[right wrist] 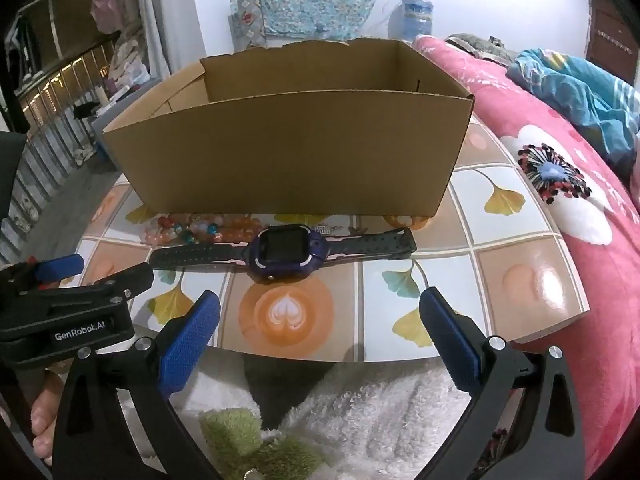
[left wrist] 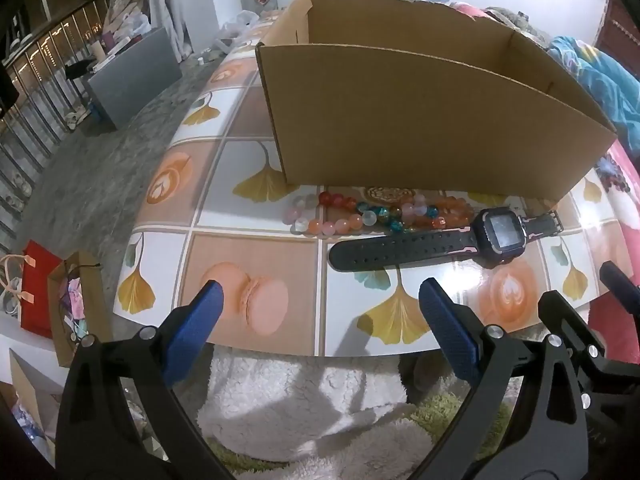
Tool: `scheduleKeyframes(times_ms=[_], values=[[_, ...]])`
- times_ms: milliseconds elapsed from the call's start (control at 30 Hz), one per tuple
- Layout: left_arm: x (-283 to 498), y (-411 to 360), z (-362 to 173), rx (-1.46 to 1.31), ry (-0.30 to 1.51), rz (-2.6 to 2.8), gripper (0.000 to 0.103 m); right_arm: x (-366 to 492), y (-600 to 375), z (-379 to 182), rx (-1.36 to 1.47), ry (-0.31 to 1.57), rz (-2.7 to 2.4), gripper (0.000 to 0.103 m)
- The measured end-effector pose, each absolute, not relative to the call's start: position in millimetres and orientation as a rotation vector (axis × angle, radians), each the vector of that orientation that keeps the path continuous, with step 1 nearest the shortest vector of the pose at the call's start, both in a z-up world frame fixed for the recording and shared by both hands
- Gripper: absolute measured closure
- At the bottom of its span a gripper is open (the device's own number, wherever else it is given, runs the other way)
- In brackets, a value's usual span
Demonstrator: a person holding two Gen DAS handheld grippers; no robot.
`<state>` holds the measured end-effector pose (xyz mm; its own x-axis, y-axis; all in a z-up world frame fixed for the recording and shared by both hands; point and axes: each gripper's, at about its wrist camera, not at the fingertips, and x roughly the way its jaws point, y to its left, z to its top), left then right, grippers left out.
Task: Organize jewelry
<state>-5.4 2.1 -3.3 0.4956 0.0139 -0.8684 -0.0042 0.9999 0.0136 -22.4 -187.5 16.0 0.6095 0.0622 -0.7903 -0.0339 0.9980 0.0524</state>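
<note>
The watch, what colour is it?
The watch is dark blue-purple with pink trim; the right wrist view shows it best.

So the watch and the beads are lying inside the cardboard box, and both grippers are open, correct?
Not inside: the watch and the beads lie on the table in front of the cardboard box, as the right wrist view shows. Both grippers are open.
</note>
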Motion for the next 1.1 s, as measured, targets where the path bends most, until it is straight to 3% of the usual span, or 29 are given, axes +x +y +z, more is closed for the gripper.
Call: scheduleKeyframes(times_ms=[1100], values=[[0.3,0.0,-1.9,0.010,1.045,0.013,0.008,-16.7,-191.1,18.2,0.039,0.902,0.045,0.006]])
